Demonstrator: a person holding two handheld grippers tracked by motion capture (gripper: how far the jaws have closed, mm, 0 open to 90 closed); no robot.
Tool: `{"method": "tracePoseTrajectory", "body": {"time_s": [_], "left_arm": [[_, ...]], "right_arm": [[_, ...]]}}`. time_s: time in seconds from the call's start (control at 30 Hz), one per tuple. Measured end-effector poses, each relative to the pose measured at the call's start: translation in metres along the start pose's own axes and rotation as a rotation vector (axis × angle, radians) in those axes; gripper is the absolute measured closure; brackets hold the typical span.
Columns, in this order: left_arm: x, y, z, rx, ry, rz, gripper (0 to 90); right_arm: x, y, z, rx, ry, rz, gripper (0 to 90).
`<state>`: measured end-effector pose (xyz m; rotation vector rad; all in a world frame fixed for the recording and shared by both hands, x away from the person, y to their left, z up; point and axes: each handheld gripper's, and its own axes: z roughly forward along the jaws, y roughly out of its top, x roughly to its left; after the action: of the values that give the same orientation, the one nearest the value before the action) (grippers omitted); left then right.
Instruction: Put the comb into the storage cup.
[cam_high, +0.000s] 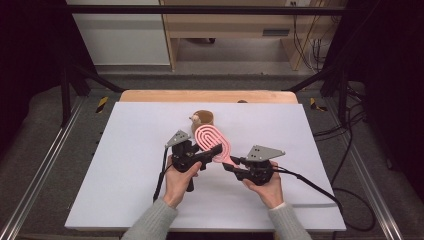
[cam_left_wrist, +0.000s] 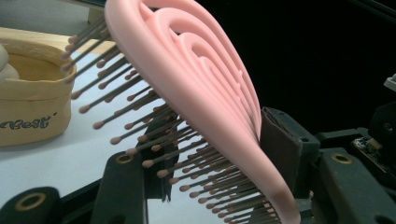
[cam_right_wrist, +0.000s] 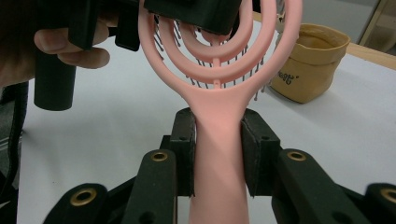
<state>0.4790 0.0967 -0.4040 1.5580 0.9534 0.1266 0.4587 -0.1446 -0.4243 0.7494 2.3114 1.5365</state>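
Tan pouch (cam_right_wrist: 310, 63), script lettering unreadable

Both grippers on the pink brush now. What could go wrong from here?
1. The left gripper bites the brush head across its bristles; they may bend or let the head slip.
2. The right gripper clamps the handle, so pulling apart could twist the open-ribbed head.
3. The pouch sits close behind; a swing could knock it.
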Motion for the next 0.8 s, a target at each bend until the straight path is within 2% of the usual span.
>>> {"method": "tracePoseTrajectory", "body": {"time_s": [0.3,0.47,0.8], "left_arm": [[-0.005,0.000,-0.001,-0.008,-0.014,-0.003,52.9],[-0.009,0.001,-0.002,-0.011,-0.020,0.019,56.7],[-0.015,0.002,-0.004,-0.021,-0.039,0.034,60.8]], "right_arm": [[0.000,0.000,0.001,0.000,0.002,-0.001,69.5],[0.000,-0.001,0.001,0.002,0.006,-0.002,69.8],[0.000,-0.001,0.002,-0.001,0.019,-0.001,70.0]]}}
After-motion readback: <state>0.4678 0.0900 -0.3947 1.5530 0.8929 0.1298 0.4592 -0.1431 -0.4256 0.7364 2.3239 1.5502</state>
